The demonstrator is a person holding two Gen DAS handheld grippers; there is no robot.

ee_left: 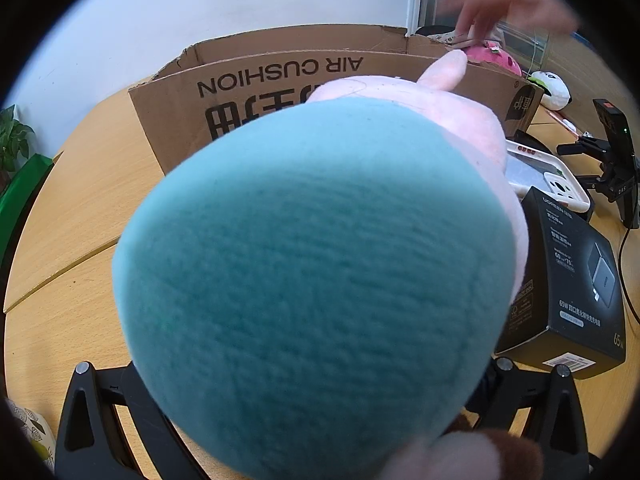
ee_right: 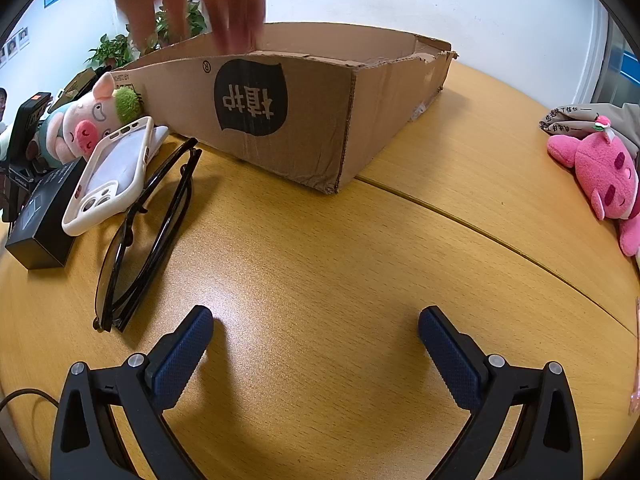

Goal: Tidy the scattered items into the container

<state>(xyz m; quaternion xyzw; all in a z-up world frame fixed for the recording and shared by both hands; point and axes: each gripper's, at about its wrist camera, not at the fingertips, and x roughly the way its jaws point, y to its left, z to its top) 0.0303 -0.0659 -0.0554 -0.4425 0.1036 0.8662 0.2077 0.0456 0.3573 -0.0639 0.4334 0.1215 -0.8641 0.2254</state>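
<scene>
Pig plush (ee_left: pixel 320 272) fills left wrist view, pressed close between left gripper (ee_left: pixel 320 420) arms, apparently clamped; fingertips hidden behind plush. Cardboard box (ee_left: pixel 280 92) just beyond it on desk (ee_left: pixel 80 208). Right gripper (ee_right: pixel 316 324) spread wide, holding nothing, low over desk (ee_right: pixel 320 248); box corner (ee_right: pixel 340 120) ahead, glasses (ee_right: pixel 148 232) to its left.

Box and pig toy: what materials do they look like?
Box: corrugated cardboard, matte brown, judging by torn ragged edges and printed ink. Pig toy: soft plush fabric, fuzzy teal and pink nap, seemingly stuffed; it sits clamped in the left gripper.
</scene>
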